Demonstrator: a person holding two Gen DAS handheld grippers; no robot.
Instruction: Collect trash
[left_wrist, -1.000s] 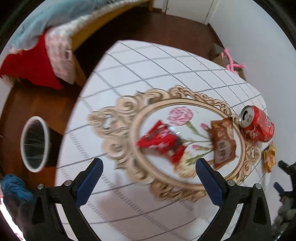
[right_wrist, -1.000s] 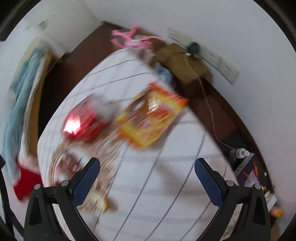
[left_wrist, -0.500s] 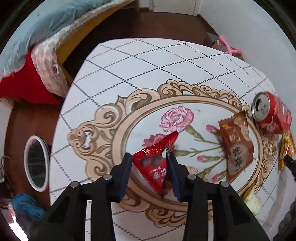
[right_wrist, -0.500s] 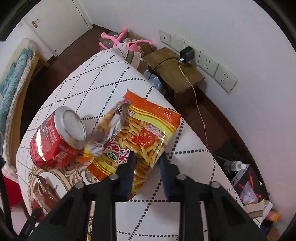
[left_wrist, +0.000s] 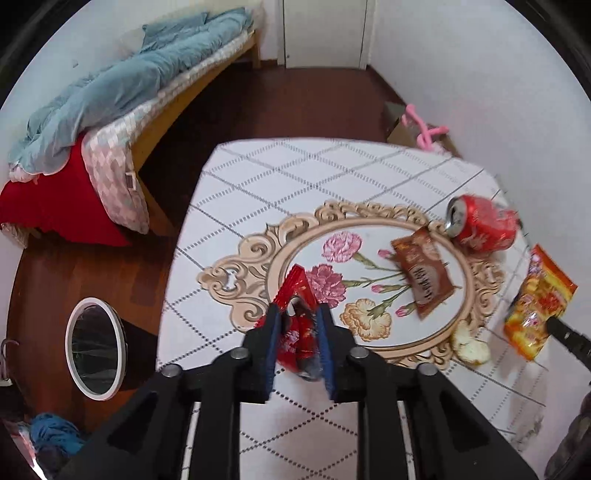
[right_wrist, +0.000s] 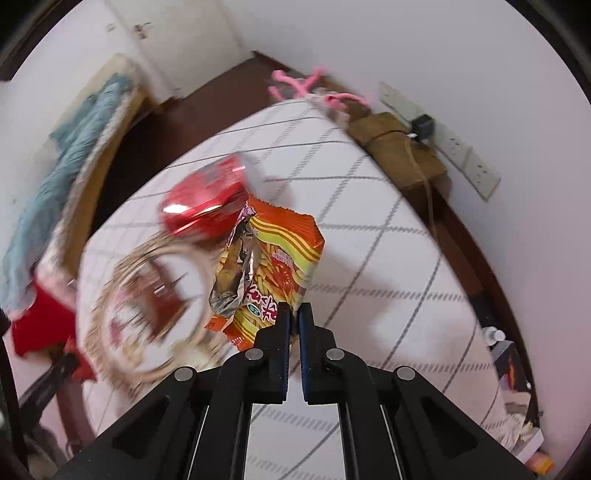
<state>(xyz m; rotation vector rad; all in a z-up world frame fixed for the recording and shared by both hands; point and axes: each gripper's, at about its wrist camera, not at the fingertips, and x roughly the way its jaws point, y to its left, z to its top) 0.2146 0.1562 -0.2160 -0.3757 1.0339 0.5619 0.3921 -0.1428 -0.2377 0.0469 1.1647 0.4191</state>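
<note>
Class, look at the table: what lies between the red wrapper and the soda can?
In the left wrist view, a brown snack packet lies on the table between the red wrapper and the tipped soda can.

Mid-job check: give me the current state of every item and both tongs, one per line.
Left tongs: closing on crumpled red foil wrapper, lifted.
Right tongs: shut on torn orange snack bag, lifted.
Red soda can: on its side, opened.
Brown snack packet: flat on table.
White-rimmed round bin: open, on floor.
</note>
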